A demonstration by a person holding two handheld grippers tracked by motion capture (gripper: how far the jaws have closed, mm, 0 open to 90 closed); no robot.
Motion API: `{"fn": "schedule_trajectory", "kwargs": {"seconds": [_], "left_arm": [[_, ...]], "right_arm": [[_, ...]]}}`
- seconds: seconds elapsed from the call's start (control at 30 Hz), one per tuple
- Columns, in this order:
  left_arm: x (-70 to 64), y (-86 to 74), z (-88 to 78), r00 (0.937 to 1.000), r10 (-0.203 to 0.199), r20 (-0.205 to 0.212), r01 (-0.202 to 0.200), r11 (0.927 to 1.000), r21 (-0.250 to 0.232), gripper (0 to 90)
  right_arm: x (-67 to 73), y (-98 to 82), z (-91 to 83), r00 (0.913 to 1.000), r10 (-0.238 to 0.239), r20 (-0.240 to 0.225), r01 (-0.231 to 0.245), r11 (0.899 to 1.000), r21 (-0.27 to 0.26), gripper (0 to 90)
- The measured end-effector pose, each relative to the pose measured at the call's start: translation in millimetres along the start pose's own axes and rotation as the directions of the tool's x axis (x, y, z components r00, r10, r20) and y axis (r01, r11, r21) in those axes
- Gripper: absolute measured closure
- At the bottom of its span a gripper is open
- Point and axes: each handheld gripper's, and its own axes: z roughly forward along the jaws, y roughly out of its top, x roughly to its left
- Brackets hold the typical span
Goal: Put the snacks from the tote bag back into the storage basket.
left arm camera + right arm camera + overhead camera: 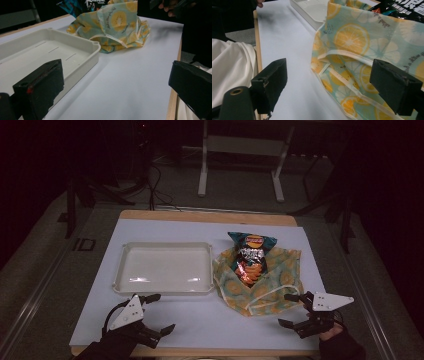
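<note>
A crisp packet [251,251] lies on top of a light cloth bag [262,282] printed with orange slices, right of centre on the white mat. A white tray [165,268] lies empty to the bag's left. My left gripper [158,312] hovers open near the table's front edge, just below the tray's near corner [96,46]. My right gripper [288,309] stands open at the front right, beside the bag's near edge [352,82], with nothing between its jaws. The packet's dark top [404,6] peeks over the bag.
The white mat [200,320] covers a wooden table whose front edge [200,352] runs just below both grippers. Bare mat lies between the two grippers. A white frame stand [240,150] and cables sit on the dark floor behind the table.
</note>
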Motion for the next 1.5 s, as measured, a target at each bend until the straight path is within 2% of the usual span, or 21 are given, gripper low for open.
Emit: {"fn": "schedule_trajectory", "kwargs": {"seconds": [0.1, 0.2, 0.3, 0.5, 0.63, 0.77, 0.97, 1.13, 1.27, 1.4, 1.5], "left_arm": [[-0.5, 0.2, -0.1, 1.0, 0.002, 0.009, -0.002, 1.0, -0.007, 0.4], [-1.3, 1.1, -1.1, 0.9999, 0.003, 0.014, -0.002, 0.9996, -0.029, 0.5], [-0.8, 1.3, -2.0, 1.0, -0.001, 0.008, 0.001, 0.9992, -0.04, 0.4], [-0.2, 3.2, -4.4, 0.9996, -0.02, 0.018, 0.021, 0.9954, -0.093, 0.4], [-0.4, 3.1, -4.3, 0.9999, -0.011, 0.009, 0.012, 0.9965, -0.083, 0.4], [-2.3, 3.4, -3.6, 0.9999, -0.005, 0.009, 0.006, 0.9968, -0.079, 0.4], [-2.5, 3.2, -2.8, 1.0, -0.001, 0.008, 0.002, 0.9975, -0.071, 0.4], [-2.4, 3.1, -2.4, 1.0, -0.002, 0.008, 0.003, 0.9977, -0.068, 0.4], [-2.4, 3.0, -2.5, 1.0, -0.002, 0.008, 0.003, 0.9977, -0.068, 0.5], [-2.4, 2.9, -2.3, 0.9999, -0.003, 0.01, 0.004, 0.9978, -0.066, 0.4], [-2.5, 2.8, -2.6, 0.9999, -0.002, 0.01, 0.002, 0.9979, -0.065, 0.4]], "right_arm": [[0.2, 1.4, -1.3, 0.9998, 0.018, -0.009, -0.018, 1.0, 0.007, 14.2], [1.3, 3.2, -1.0, 0.9996, 0.03, 0.001, -0.03, 0.999, 0.019, 13.4], [3.6, 5.5, -1.6, 0.9992, 0.031, 0.025, -0.031, 0.999, 0.009, 13.1], [5.9, 13.4, -6.8, 0.9994, 0.032, 0.012, -0.032, 0.999, -0.006, 12.5], [5.9, 19.5, -11.5, 0.9992, 0.04, 0.004, -0.04, 0.999, -0.028, 12.0], [8.3, 30.0, -16.1, 0.999, 0.008, 0.045, -0.007, 1.0, -0.02, 10.9], [6.2, 38.8, -18.5, 0.9991, -0.01, 0.04, 0.01, 1.0, 0.003, 10.7], [4.0, 51.1, -21.8, 0.9994, -0.031, 0.018, 0.031, 0.999, -0.031, 10.6], [0.0, 64.0, -21.6, 0.9975, -0.058, 0.04, 0.06, 0.997, -0.049, 10.4], [-5.2, 77.0, -19.2, 0.9939, -0.097, 0.053, 0.098, 0.995, -0.03, 10.4], [-13.8, 84.8, -18.8, 0.9947, -0.087, 0.054, 0.089, 0.995, -0.034, 10.5]]}}
